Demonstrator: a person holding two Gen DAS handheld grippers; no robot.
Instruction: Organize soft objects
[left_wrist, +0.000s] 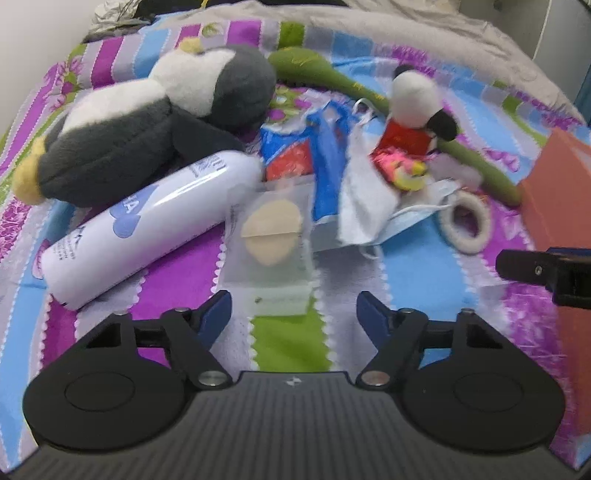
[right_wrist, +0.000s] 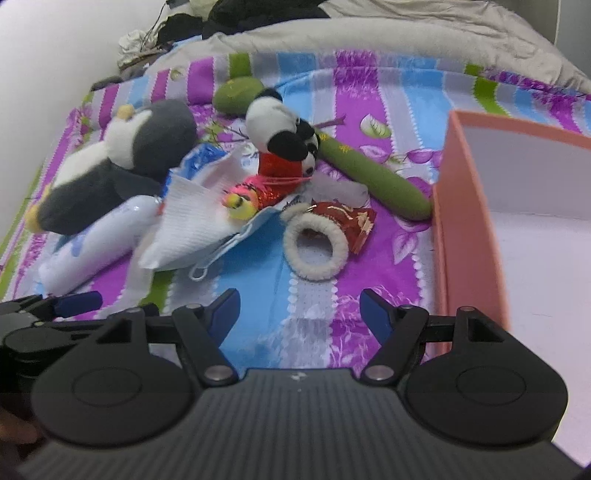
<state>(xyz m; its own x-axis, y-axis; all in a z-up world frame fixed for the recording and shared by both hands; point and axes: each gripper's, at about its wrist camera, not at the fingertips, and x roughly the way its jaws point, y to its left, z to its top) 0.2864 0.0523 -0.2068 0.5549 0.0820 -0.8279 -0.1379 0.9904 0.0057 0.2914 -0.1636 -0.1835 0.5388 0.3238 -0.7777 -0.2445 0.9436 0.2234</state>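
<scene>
Nearest to us, our left gripper (left_wrist: 294, 314) hangs over the striped bedspread (left_wrist: 424, 266) with its jaws apart and nothing between them; a clear packet with a beige pad (left_wrist: 271, 240) lies just beyond its fingertips. Our right gripper (right_wrist: 299, 312) is likewise open and empty, above bare bedspread near the front edge.

Going left to right across the bed, we see a grey and white plush penguin (left_wrist: 147, 122) toward the left edge, with a white bottle (left_wrist: 147, 229) lying tilted against its front. Next comes a blue packet (left_wrist: 325, 162), then a white cloth (right_wrist: 192, 221) lying on a blue face mask (right_wrist: 236, 236). A small panda toy (right_wrist: 288, 147) in a red top leans over what seems to be a pink and yellow trinket (right_wrist: 243, 197); blur leaves us unsure. Behind it stretches a long green plush (right_wrist: 376, 177). A fuzzy white ring (right_wrist: 316, 247) touches a red wrapper (right_wrist: 351, 218). At the right edge sits a pink box (right_wrist: 469, 236), open and white inside.
</scene>
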